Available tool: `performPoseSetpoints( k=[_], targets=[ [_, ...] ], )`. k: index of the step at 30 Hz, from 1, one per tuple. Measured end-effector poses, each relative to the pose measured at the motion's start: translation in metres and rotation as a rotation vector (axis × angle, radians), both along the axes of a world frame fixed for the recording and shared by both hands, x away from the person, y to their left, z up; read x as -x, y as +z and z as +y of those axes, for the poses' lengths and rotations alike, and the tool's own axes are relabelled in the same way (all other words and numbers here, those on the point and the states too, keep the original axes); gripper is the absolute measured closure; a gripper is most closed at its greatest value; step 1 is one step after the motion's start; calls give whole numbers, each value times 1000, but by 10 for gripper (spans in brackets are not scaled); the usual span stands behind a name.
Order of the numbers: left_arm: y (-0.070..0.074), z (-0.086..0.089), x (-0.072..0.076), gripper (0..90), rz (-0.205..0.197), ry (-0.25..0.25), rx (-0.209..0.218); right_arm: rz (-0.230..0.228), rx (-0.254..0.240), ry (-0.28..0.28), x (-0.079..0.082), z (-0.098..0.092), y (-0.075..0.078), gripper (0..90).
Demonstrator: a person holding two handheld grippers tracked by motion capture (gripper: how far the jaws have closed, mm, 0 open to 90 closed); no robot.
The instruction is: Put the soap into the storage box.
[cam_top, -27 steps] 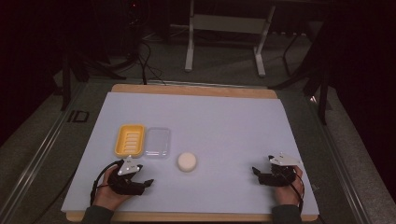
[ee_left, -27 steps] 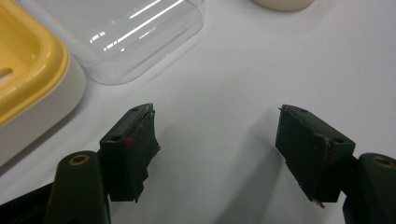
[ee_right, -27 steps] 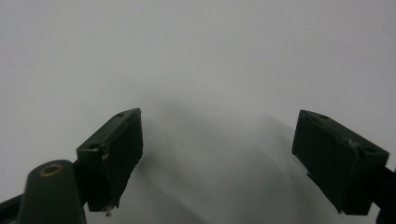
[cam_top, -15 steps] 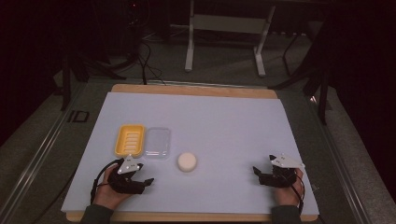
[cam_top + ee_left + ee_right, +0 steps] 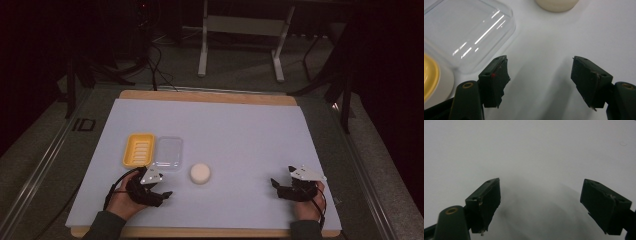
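1. Dim room with cables on a dark floor behind; up front, a wood-edged counter [image 5: 210, 96] covered by a white sheet.
2. Near the left front: a ribbed yellow tray [image 5: 138, 149] and, just beside it on the right, a clear plastic tray [image 5: 168, 151], both lying flat.
3. Left hand-held gripper [image 5: 161, 193] low over the sheet in front of the clear tray, jaws apart with nothing between them. Pointed, in the left gripper view, at bare sheet between the clear tray's rounded corner and the cream piece.
4. Right hand-held gripper [image 5: 276, 184] well apart at the right front, jaws likewise spread and empty, over plain sheet.
5. Smallest: a round cream-white piece [image 5: 200, 173], right of the clear tray and apart from it, nearest the left hand-held gripper.
6. Likely step: reaching for that piece.
   - To do it well, swing the left jaws to straddle it evenly and come in low and level.
   - Close gently across its widest part; probably smooth and apt to slide.
   - Keep clear of the tray's corner, and keep the right side parked.
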State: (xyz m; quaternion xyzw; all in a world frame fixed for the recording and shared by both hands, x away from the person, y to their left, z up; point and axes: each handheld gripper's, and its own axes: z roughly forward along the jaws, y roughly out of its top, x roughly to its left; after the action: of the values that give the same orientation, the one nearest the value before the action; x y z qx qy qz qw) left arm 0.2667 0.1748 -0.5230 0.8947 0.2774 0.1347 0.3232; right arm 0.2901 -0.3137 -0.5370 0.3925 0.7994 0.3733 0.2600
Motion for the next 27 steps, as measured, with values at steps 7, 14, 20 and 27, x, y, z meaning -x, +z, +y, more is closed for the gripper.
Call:
performPoseSetpoints(
  k=[7,14,20,27],
  targets=[
    [8,-14,-9,293,-3,-43,-33,-4,-4,3,0,0,0,165],
    [12,-22,-15,275,15,-92,-53,1,1,2,0,0,0,165],
    [16,-30,-22,265,27,-127,-75,3,1,4,0,0,0,165],
    [19,-37,-28,265,35,-159,-101,4,-2,2,0,0,0,165]
  ],
)
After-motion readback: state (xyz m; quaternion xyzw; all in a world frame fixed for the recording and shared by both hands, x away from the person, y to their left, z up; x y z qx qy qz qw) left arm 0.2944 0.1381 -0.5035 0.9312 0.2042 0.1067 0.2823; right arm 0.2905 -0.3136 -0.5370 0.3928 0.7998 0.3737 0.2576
